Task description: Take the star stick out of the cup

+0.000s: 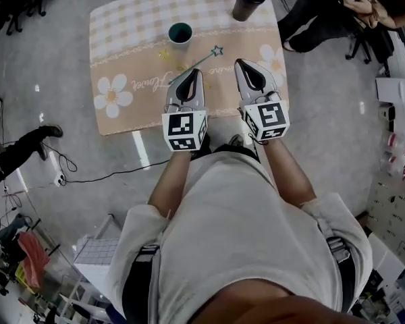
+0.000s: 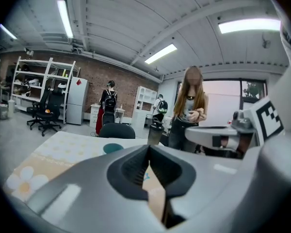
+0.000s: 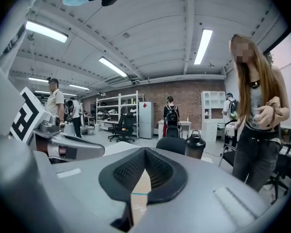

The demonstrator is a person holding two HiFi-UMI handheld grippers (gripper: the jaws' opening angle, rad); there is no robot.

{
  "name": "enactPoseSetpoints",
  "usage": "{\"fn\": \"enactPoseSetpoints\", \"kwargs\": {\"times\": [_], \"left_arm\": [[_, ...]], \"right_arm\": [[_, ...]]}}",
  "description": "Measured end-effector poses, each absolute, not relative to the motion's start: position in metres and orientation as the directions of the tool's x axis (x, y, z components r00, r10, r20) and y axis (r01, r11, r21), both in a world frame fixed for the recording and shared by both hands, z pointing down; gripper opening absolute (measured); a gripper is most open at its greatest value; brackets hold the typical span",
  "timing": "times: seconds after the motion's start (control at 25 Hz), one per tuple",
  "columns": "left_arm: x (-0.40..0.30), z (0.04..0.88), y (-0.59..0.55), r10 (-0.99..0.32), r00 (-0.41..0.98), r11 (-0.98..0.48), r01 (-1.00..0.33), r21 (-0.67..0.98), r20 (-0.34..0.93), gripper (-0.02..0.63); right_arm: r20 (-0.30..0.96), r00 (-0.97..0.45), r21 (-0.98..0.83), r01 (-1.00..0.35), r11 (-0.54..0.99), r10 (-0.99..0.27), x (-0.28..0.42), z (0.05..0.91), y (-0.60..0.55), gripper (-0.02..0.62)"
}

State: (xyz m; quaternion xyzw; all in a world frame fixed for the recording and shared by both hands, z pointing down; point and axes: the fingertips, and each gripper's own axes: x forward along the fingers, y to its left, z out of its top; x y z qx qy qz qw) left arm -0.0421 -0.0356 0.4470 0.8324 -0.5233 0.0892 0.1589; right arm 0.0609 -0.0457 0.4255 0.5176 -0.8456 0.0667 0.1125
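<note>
Left gripper [image 1: 192, 74]: jaws pressed together with nothing between them. It is held over the near part of the table [image 1: 121, 25] and points away from the person. Right gripper [image 1: 243, 65]: jaws likewise pressed together and empty, alongside the left, the two apart.

Star stick [image 1: 201, 61]: out of the cup [image 1: 180, 32], lying flat on the patterned cloth [image 1: 115, 96]. Its star end lies between the cup and the right gripper. In the head view its plain end is beside the left gripper's tip. Neither gripper holds it.

Cup: upright near the table's middle, apart from the stick. A dark bottle [image 1: 248, 1] stands at the far right corner. A bystander [image 3: 258, 125] stands beyond the table.
</note>
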Motion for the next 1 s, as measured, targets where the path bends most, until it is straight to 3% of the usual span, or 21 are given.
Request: {"fn": "enactPoseSetpoints", "kwargs": {"times": [0.28, 1.0], "left_arm": [[0.013, 0.417, 0.005, -0.88, 0.405, -0.377, -0.913, 0.153, 0.248, 0.003], [0.091, 0.394, 0.09, -0.912, 0.361, -0.352, -0.932, 0.084, 0.194, 0.003]], "right_arm": [[0.156, -0.492, 0.034, -0.864, 0.502, -0.857, 0.097, 0.379, -0.007, -0.002], [0.085, -0.557, 0.029, -0.828, 0.56, -0.826, 0.156, 0.359, 0.08, -0.002]]}}
